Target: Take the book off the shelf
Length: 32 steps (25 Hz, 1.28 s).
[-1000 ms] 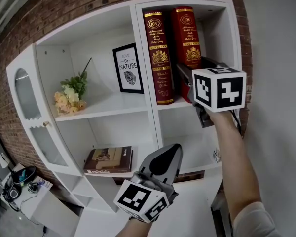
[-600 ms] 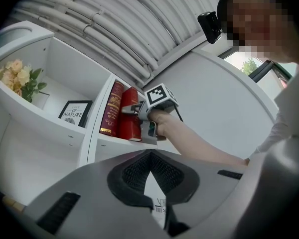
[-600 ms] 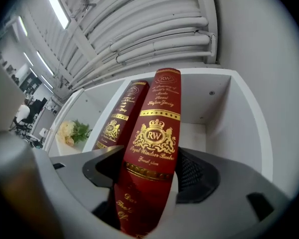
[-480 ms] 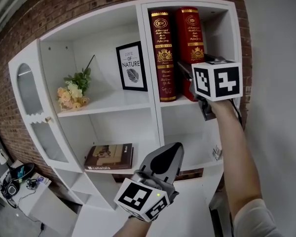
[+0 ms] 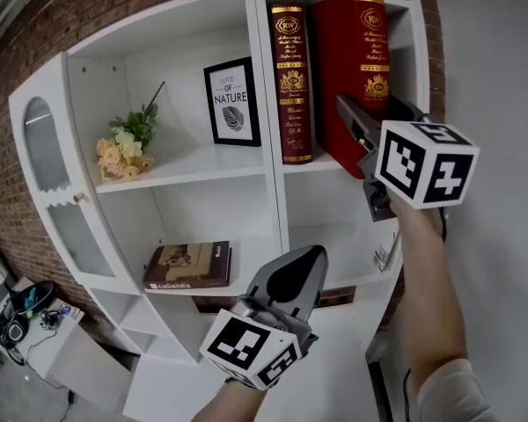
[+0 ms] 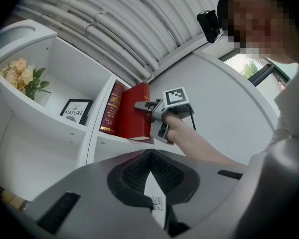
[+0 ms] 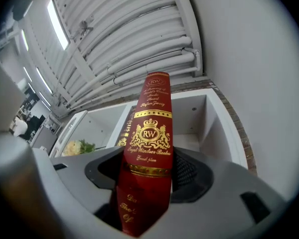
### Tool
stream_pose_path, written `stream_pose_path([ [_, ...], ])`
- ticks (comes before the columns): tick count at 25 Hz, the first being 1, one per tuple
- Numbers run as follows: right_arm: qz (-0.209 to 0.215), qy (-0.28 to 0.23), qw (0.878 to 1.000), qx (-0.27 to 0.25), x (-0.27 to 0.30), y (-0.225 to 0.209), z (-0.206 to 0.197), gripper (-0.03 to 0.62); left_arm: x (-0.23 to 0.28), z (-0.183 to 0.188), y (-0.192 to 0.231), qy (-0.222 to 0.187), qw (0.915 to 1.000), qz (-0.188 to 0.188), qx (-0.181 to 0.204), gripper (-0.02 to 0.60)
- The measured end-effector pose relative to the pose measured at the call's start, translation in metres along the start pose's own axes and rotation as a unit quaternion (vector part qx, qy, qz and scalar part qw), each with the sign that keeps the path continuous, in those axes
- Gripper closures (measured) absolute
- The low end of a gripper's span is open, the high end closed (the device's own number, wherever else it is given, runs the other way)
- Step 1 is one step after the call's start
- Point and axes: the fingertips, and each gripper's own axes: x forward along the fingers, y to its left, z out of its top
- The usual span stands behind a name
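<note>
A bright red hardback with gold print (image 5: 361,69) leans forward out of the top right compartment of the white shelf (image 5: 185,172), its spine toward me. My right gripper (image 5: 376,128) holds its lower part, with one jaw on each cover. In the right gripper view the red book (image 7: 149,148) fills the gap between the jaws of the right gripper (image 7: 147,179), which are closing on it. A darker red book (image 5: 290,77) still stands upright to its left. My left gripper (image 5: 292,276) hangs low in front of the shelf, shut and empty, seen also as the left gripper (image 6: 152,164).
On the shelf's left side stand a framed print (image 5: 231,112) and a bunch of flowers (image 5: 123,152). A book lies flat (image 5: 187,266) on the lower board. Behind is a brick wall (image 5: 88,16); a white wall (image 5: 497,77) runs close on the right.
The red book has tipped and come forward out of its compartment with my right gripper, which has drawn back toward me and to the right. The left gripper has stayed put.
</note>
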Motion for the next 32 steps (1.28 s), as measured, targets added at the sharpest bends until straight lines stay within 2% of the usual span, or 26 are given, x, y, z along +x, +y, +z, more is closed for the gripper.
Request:
stream_pose_path([
  [7, -0.012, -0.059, 0.998, 0.017, -0.034, 0.005, 0.008, 0.330, 0.028, 0.016, -0.017, -0.020, 0.9995, -0.024, 0.010, 0.571],
  [12, -0.005, -0.095, 0.995, 0.044, -0.058, 0.008, 0.014, 0.330, 0.043, 0.022, -0.027, -0.030, 0.9990, -0.033, 0.002, 0.571],
  [18, -0.006, -0.125, 0.991, 0.051, -0.090, 0.011, 0.018, 0.333, 0.034, 0.025, -0.037, -0.037, 0.9988, -0.031, -0.010, 0.571],
  [25, 0.005, -0.173, 0.982, 0.077, -0.131, 0.025, 0.018, 0.336, 0.019, 0.010, -0.042, -0.028, 0.9988, -0.029, -0.028, 0.571],
  [32, 0.013, -0.182, 0.978, 0.102, -0.173, 0.045, 0.009, 0.339, -0.005, -0.005, -0.044, -0.019, 0.9987, -0.024, -0.040, 0.571],
])
